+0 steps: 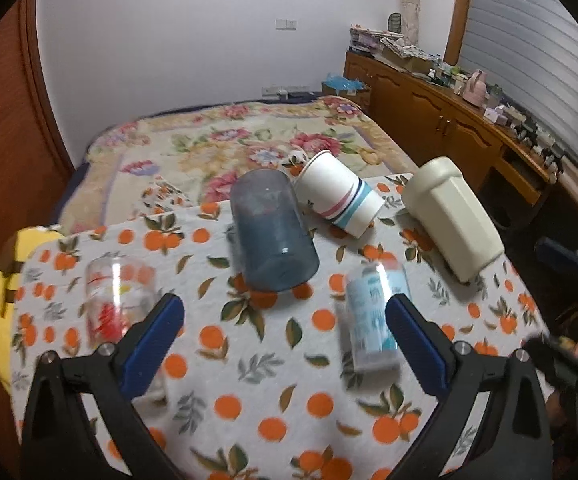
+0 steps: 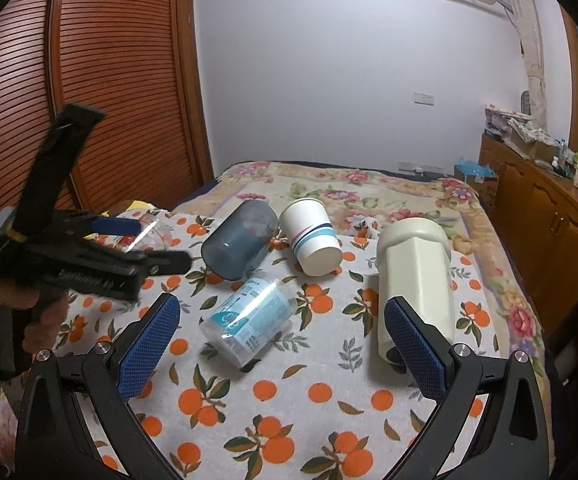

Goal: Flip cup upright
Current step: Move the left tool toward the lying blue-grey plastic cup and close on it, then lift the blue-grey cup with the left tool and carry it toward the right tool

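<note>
I'm still choosing: my left tool and right tool both gape wide, empty, above the desk. Five cups lie tipped; the printed clear cup sits mid-frame between my right tool's pads. Next, I'd straddle and close on it. Bare cloth lower frame; the cream cup crowds the right.

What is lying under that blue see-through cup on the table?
The blue cup lies on its side on the orange-print tablecloth, its far end by the paper cup. The cloth hides the table itself, so its surface cannot be seen.
</note>
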`<control>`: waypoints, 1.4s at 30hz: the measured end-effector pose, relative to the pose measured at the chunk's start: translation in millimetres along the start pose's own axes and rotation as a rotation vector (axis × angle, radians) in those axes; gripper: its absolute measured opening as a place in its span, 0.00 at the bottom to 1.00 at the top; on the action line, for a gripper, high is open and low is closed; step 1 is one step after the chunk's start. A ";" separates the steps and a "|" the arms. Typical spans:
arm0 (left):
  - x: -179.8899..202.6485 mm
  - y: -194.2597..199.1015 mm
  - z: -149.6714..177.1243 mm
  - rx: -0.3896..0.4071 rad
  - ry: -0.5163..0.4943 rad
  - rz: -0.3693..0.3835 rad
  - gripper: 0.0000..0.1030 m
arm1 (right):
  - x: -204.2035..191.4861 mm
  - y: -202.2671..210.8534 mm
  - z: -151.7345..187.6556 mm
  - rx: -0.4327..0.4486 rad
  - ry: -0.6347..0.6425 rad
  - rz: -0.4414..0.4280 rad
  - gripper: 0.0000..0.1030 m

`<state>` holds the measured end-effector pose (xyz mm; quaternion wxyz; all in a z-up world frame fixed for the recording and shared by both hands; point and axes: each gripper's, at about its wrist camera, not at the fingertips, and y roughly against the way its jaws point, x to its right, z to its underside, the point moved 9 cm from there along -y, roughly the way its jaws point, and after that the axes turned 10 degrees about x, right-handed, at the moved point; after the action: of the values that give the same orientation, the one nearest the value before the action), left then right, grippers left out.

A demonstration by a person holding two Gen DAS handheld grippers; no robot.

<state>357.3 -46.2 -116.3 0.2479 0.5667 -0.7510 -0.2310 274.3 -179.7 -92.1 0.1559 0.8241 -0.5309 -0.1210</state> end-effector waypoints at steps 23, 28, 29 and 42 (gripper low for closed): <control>-21.6 -122.1 -22.4 -0.255 0.107 0.017 0.83 | 11.1 -17.3 -5.6 -0.015 -0.003 -0.007 1.00; -21.4 -132.7 -17.1 -0.286 0.120 0.026 0.67 | 10.9 -17.6 -5.5 -0.014 -0.004 -0.006 1.00; -22.2 -131.2 -17.3 -0.278 0.114 0.013 0.66 | 11.2 -17.5 -5.3 -0.015 -0.005 -0.006 1.00; -20.0 -66.1 -7.2 -0.195 0.091 0.006 0.66 | 4.2 -7.0 -2.9 -0.015 -0.005 -0.007 1.00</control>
<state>415.3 -44.0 -154.4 0.3363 0.5474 -0.7148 -0.2764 282.9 -180.5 -92.3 0.1605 0.8244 -0.5276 -0.1275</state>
